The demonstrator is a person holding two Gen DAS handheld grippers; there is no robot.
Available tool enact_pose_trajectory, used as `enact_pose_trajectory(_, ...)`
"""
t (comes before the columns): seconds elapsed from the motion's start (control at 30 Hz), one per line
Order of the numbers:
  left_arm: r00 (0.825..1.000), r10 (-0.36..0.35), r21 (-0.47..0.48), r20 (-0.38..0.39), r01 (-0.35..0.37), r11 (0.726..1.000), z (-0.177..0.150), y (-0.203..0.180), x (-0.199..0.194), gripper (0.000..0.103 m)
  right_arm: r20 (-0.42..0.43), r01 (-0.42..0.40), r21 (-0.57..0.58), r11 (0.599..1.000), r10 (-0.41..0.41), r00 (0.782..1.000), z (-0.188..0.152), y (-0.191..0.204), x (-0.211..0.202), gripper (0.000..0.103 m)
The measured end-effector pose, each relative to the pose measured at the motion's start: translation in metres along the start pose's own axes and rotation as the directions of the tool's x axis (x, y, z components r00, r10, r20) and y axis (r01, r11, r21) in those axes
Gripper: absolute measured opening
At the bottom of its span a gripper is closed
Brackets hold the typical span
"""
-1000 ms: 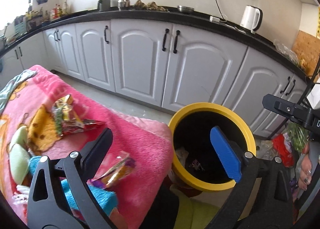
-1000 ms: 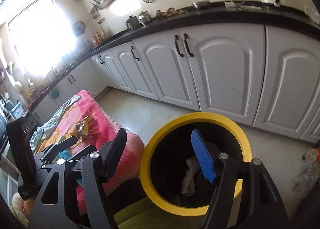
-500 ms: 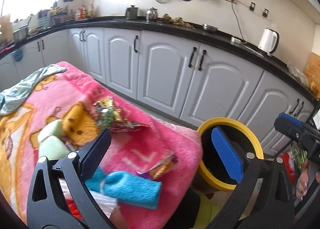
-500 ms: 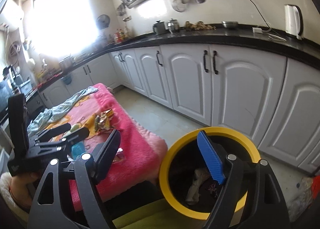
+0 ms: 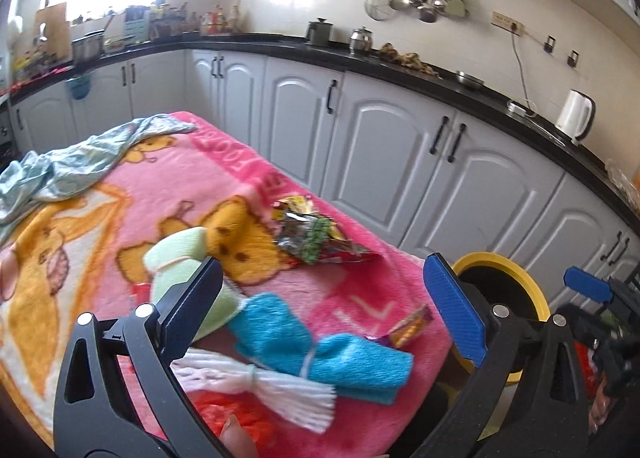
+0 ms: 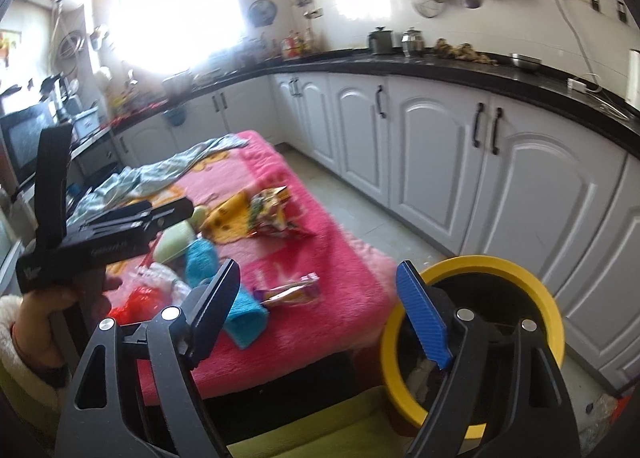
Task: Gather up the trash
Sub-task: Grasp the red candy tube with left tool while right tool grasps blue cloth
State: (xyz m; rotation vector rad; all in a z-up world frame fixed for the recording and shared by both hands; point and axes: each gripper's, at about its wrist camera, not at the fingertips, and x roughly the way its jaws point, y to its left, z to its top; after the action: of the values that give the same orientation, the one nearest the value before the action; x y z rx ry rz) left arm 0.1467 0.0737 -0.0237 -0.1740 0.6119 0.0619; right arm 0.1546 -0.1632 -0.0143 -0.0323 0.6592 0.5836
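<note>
Two pieces of trash lie on the pink blanket: a crumpled foil wrapper heap and a small flat candy wrapper near the blanket's corner. A black bin with a yellow rim stands on the floor right of that corner, with scraps inside. My left gripper hangs open over the blanket, nothing between its fingers. My right gripper is open and empty, its blue pad over the bin's left rim.
A blue towel, a pale green roll, a white tasselled cloth and red plastic lie on the near blanket. A teal garment is at the far end. White cabinets line the floor behind. A hand holds the left tool.
Both views have swung left, away from the bin and onto the blanket. The bin has slid to the right in each view. The right jaws stand a little wider than a second ago.
</note>
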Motion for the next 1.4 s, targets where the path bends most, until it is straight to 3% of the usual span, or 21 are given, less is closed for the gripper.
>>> enact_pose_trajectory(0.6,0.99,0.142,-0.136,-0.004,-0.142,0.981,-0.003,0.088,-0.009,0.092,-0.147,-0.104,-0.117,0.988,0.086,0.985,-0.012,0.064,0.057,0.078)
enact_pose_trajectory(0.87,0.977,0.187,-0.229,-0.1,-0.205,0.951,-0.022,0.14,0.003,0.092,-0.24,-0.141,-0.155,0.978,0.101,0.966,-0.021,0.079,0.096,0.077)
enact_pose_trajectory(1.0,0.97,0.186,-0.257,-0.158,-0.222,0.941,-0.034,0.16,0.012,0.092,-0.278,-0.147,-0.155,0.977,0.1,0.955,-0.025,0.082,0.111,0.07)
enact_pose_trajectory(1.17,0.967,0.126,-0.28,-0.221,-0.187,0.942,-0.047,0.171,0.025,0.066,-0.301,-0.14,-0.172,0.975,0.084,0.95,-0.031,0.085,0.121,0.06)
enact_pose_trajectory(1.3,0.956,0.096,-0.255,-0.278,-0.17,0.952,-0.057,0.167,0.039,0.044,-0.313,-0.144,-0.185,0.972,0.08,0.946,-0.034,0.084,0.124,0.039)
enact_pose_trajectory(1.4,0.955,0.067,-0.25,-0.29,-0.143,0.958,-0.063,0.161,0.047,0.036,-0.318,-0.159,-0.186,0.97,0.093,0.944,-0.034,0.084,0.124,0.032)
